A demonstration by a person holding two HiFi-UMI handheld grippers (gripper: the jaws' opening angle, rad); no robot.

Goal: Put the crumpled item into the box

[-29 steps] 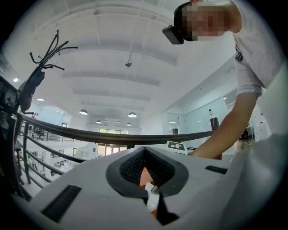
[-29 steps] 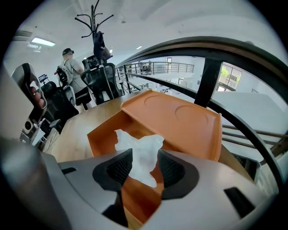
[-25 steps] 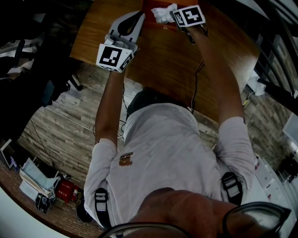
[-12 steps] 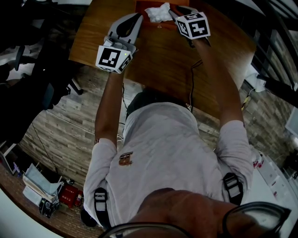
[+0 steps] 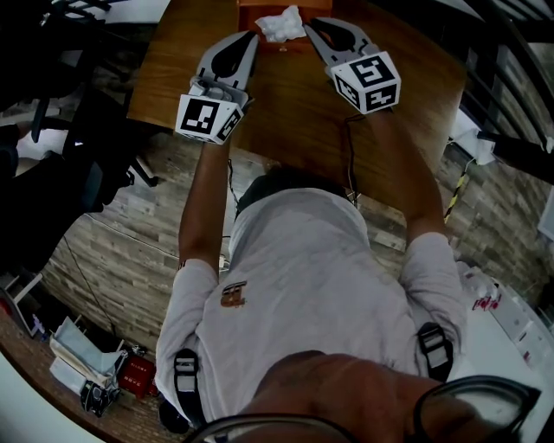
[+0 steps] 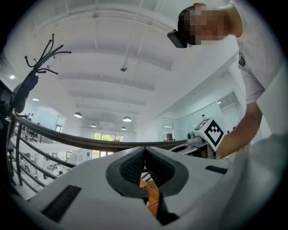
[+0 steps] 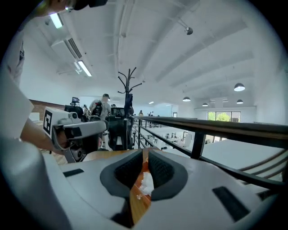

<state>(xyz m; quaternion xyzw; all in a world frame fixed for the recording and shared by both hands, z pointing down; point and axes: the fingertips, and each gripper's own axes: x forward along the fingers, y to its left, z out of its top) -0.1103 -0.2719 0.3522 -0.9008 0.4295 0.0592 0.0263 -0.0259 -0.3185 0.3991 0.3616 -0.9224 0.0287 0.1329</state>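
Seen from overhead, a person in a white tee reaches fwd over a wooden table [image 5: 294,112], a gripper in each hand. L gripper [image 5: 254,36] is clenched w/ nothing in it, its tip near the L side of the box [image 5: 290,45]. R gripper [image 5: 312,24] has just been closing its jaws. They now stand all but together on empty air, nothing between the pads. Just beyond both tips, the crumpled item [image 5: 281,24], a white wad, lies in the orange box at the table's far edge, free of both tools. Drop-off looks done, and the step in hand appears to be the pull-away. Next move prob. calls for drawing both grippers back w/o clipping the box wall or dragging the wad out.
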